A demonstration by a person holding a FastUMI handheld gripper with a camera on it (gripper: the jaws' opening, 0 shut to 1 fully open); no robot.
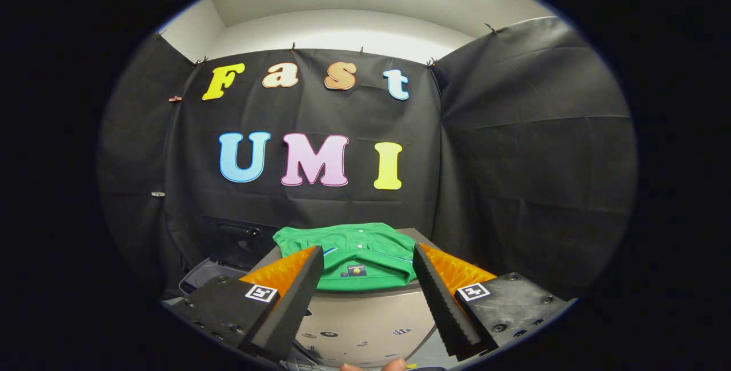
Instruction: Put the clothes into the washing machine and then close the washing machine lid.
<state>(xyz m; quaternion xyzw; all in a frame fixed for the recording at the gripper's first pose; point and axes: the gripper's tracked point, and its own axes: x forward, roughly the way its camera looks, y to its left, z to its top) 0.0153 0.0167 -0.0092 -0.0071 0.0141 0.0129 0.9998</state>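
Observation:
A folded green shirt (354,254) with a small label at its collar lies on top of a grey cabinet-like box (365,317), just ahead of and between my fingers. My gripper (365,265) is open, its fingers (297,294) spread wide to either side of the shirt's near edge, touching nothing. To the left of the box, lower down, the washing machine (208,277) shows a grey rim, and its dark lid (234,240) stands raised behind it.
Black cloth walls close the booth behind and to the right of the box. A person's fingertips (374,366) show below the gripper, in front of the box.

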